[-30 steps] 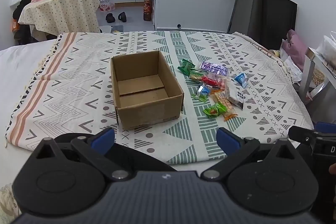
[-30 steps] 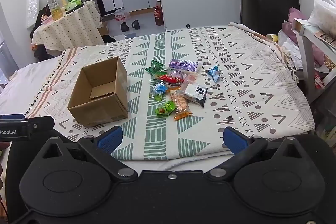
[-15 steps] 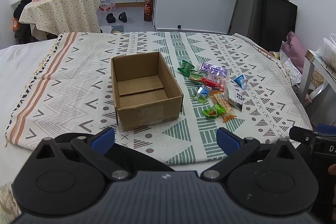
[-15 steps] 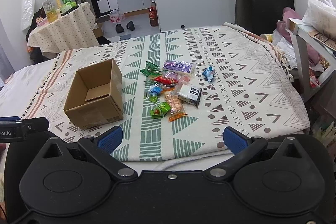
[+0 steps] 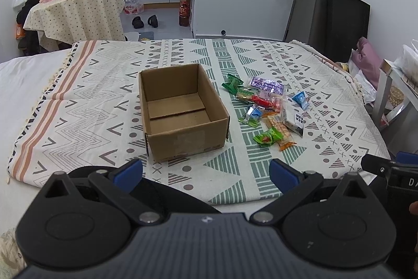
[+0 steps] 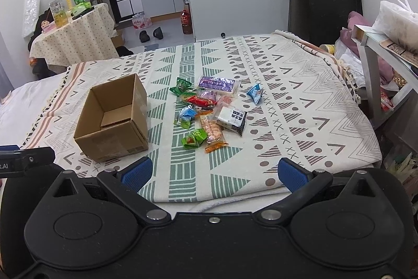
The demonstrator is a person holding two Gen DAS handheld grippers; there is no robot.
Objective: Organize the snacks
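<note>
An empty brown cardboard box [image 5: 183, 109] [image 6: 112, 122] stands open-topped on the patterned bedspread [image 5: 104, 106] [image 6: 300, 101]. To its right lies a loose heap of several wrapped snacks [image 5: 266, 106] [image 6: 211, 109], among them a purple pack [image 6: 218, 84], a small blue packet [image 6: 254, 93], a black-and-white pack [image 6: 232, 119] and a green packet [image 6: 194, 139]. My left gripper [image 5: 206, 174] hangs open over the near edge of the bed, in front of the box. Over the same edge, nearer the snacks, my right gripper [image 6: 214, 173] is open too. Neither holds anything.
A small round table with bottles [image 5: 75, 4] stands at the back left. A dark chair [image 6: 326, 1] is behind the bed, and a shelf with a plastic bag [image 6: 394, 22] at the right. Shoes [image 5: 145, 21] and a bottle lie on the floor.
Both views have shifted slightly; the box and snacks sit a little farther off in the right wrist view. Nothing on the bed has moved, and both grippers stay open.
</note>
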